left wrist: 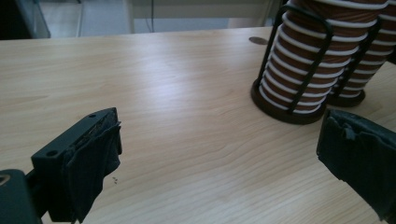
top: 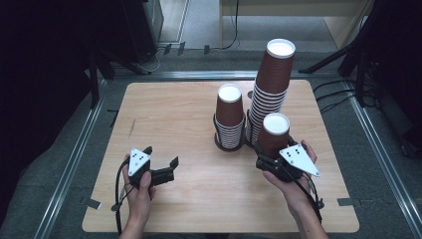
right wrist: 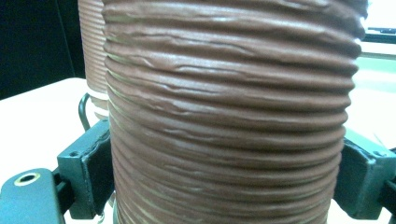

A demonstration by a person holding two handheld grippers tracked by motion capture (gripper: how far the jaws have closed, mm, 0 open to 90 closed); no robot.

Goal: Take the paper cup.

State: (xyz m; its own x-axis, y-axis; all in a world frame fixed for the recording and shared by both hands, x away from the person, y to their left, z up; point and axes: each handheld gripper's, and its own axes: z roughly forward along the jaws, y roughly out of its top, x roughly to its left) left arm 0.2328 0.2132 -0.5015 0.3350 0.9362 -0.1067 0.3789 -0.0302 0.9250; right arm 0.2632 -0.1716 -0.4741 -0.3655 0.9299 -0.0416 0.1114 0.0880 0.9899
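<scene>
**R gripper clamped on brown cup, L gripper empty**

R gripper (top: 268,158) has its jaws pressed on both sides of an upside-down brown ribbed cup (top: 274,133), held just in front of the tall cup stack (top: 271,89), near the table's (top: 189,124) right side. Shorter cup stack (top: 230,119) sits in a black wire holder (left wrist: 299,88) beside it. L gripper (top: 161,162) hovers over bare wood at front left, jaws wide apart, nothing btw them.
</scene>
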